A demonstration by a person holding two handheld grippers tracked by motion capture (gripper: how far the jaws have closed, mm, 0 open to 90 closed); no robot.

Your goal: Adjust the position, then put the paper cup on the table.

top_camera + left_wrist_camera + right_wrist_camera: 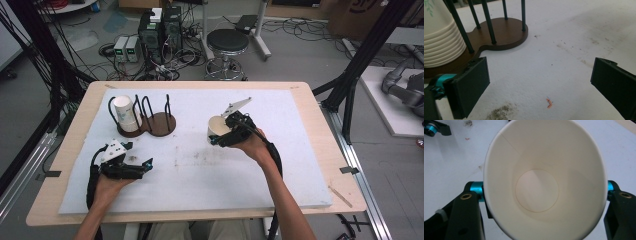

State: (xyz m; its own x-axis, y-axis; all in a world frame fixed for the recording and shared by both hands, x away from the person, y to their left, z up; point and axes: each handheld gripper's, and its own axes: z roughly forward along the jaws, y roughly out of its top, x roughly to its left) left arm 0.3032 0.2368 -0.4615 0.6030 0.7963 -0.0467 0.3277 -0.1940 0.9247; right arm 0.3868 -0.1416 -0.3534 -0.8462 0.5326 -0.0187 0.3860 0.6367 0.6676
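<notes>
A white paper cup (218, 127) hangs just above the mat near the table's middle, with my right gripper (223, 136) shut on its sides. In the right gripper view the cup (544, 180) opens toward the camera, empty and squeezed slightly oval between the black jaws. My left gripper (138, 155) stands open at the front left, low over the mat, its jaws wide apart with nothing between them (541, 85). Ahead of it is a dark wooden cup rack (504, 32) with black wire posts, holding a stack of paper cups (439, 37) in its left bay (125, 112).
A white foam mat (200, 175) covers the wooden table (320, 130). The rack's right bay (162, 122) holds no cup. Small dirt specks and an orange scrap (549, 103) lie on the mat. Beyond the table stand a stool (227, 42), electronics boxes and cables.
</notes>
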